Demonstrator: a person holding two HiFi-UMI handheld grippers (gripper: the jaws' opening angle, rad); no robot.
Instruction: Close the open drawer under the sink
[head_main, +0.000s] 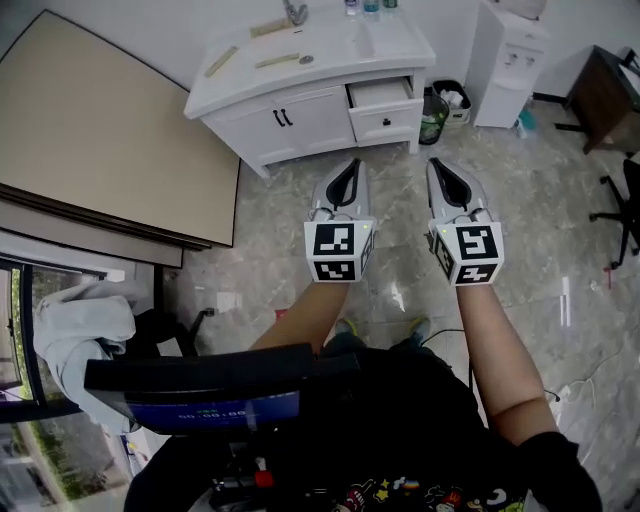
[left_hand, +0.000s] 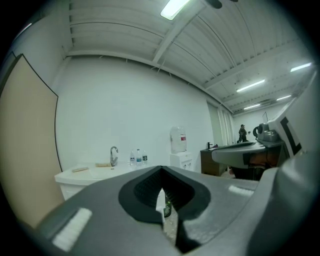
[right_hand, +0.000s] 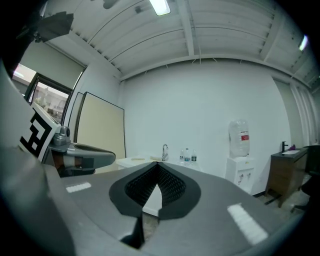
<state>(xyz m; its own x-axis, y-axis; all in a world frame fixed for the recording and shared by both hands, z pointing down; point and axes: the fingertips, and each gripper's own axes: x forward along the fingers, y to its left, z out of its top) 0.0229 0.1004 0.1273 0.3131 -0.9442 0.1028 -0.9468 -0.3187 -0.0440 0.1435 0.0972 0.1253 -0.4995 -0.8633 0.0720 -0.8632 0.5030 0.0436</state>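
The white sink cabinet (head_main: 300, 110) stands a few steps ahead on the marble floor. Its upper right drawer (head_main: 384, 106) is pulled out, with a dark knob on its front. Both grippers are held out over the floor, well short of the cabinet. My left gripper (head_main: 349, 164) is shut and holds nothing, and so is my right gripper (head_main: 438, 164). In the left gripper view the shut left gripper (left_hand: 161, 171) covers the cabinet front; only the countertop (left_hand: 85, 173) and faucet (left_hand: 114, 155) show. The right gripper (right_hand: 157, 167) likewise hides the drawer.
A large beige board (head_main: 100, 130) leans at the left beside the cabinet. A black bin (head_main: 438, 108) and a white water dispenser (head_main: 505, 55) stand right of it. A brown desk (head_main: 606, 95) and an office chair (head_main: 625, 205) are further right. Water bottles (right_hand: 187, 156) sit on the counter.
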